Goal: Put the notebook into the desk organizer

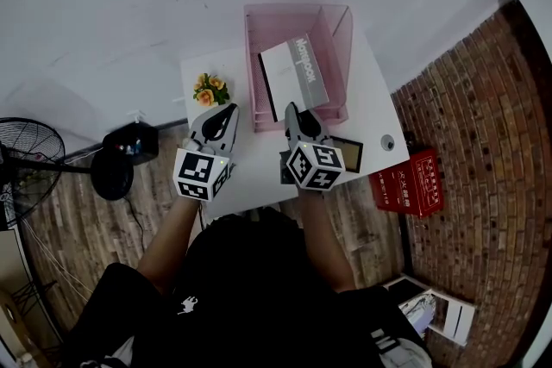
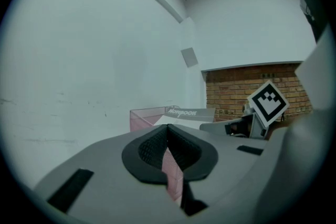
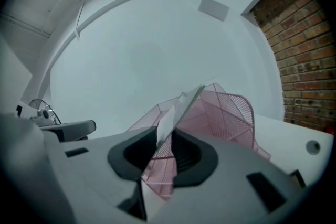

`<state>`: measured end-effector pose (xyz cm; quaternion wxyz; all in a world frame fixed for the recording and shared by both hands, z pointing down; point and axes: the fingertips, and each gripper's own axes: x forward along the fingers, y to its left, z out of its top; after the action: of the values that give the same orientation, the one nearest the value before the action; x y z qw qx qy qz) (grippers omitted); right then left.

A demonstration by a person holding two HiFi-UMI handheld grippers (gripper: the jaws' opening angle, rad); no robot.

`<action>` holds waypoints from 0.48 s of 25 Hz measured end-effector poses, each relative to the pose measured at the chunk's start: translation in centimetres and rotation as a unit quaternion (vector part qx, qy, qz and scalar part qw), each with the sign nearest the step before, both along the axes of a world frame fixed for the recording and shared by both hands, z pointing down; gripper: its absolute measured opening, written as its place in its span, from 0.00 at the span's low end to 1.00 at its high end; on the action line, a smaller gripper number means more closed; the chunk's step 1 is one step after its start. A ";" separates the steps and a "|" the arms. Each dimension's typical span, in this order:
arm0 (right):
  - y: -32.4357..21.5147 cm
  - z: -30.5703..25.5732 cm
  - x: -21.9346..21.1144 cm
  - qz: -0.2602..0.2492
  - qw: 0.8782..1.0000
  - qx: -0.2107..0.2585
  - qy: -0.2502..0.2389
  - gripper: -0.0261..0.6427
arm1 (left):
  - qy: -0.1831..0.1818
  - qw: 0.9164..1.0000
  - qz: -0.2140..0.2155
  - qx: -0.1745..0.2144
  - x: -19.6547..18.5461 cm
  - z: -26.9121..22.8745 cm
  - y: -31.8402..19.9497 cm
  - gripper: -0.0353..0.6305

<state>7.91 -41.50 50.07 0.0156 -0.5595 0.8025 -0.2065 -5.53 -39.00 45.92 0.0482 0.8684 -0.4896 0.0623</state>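
Far edge of the white counter (image 1: 371, 95): pink mesh desk organizer (image 1: 338, 21). Inside the desk organizer, the notebook (image 1: 296, 69), grey printed cover upward, lying aslant rather than flat; probably lowered at a tilt so as to pass between the raised mesh walls. Just in front of the organizer's open mouth, the right gripper (image 1: 291, 109), in line with the notebook's near corner, jaws a narrow way apart, mesh visible through the gap and no pad seen pressing on paper; judged a letting-go posture, the weight resting on the organizer. In front of the organizer's left corner, the left gripper (image 1: 230, 109), jaws closed tip to tip on nothing, apparently held aside as a spare or as a steadying stop. Just left of the organizer, a small bunch of flowers (image 1: 210, 89); in front of it and to its right, a dark flat frame (image 1: 349, 152) and a small round object (image 1: 387, 142), all clear of the notebook's way in. Hard to settle: whether the notebook's near edge touches the right jaws or merely lines up with them; the notebook's lower edge and the organizer's floor, masked by cover and mesh; the nature of the round object, too small to name; the counter's near edge, covered by the person's arms and head.
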 end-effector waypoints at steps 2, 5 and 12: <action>0.2 0.2 0.1 0.001 1.000 -0.005 -0.006 0.15 | 0.000 1.000 0.005 0.001 0.3 0.0 0.1 0.06; 0.6 0.3 0.1 -0.001 1.000 -0.007 -0.009 0.16 | -0.001 1.000 0.010 0.000 0.6 0.1 0.2 0.06; 1.7 0.7 0.7 -0.004 1.000 -0.015 -0.016 0.18 | -0.002 1.000 0.019 -0.002 1.3 0.2 0.6 0.06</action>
<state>8.56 -39.83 50.76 0.0191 -0.5528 0.8014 -0.2274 -4.24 -38.44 46.14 0.0474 0.8772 -0.4731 0.0662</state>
